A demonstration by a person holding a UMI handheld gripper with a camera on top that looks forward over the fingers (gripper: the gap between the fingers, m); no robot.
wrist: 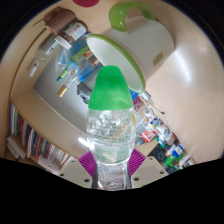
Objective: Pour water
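A clear plastic bottle [108, 125] with a bright green cap [109, 88] fills the lower middle of the frame. It rises from between the fingers [111, 172], and the pink pads [88, 161] show at both its sides, low in the frame, pressing against its body, so the fingers are holding the bottle. The wall of the bottle is ribbed and transparent (whether there is water inside I cannot tell).

Just above the cap, in the upper middle of the frame, stands a white cup [133, 55] with a green handle [122, 14]; its wide mouth faces the camera. The cup is on a pale round worktop [195, 75] that takes the right part of the frame.

At the upper left of the frame some boxes and small items [66, 35] lie on a shelf, too small to name. At the lower left and lower right, rows of coloured packages [35, 143] are seen beyond the bottle.
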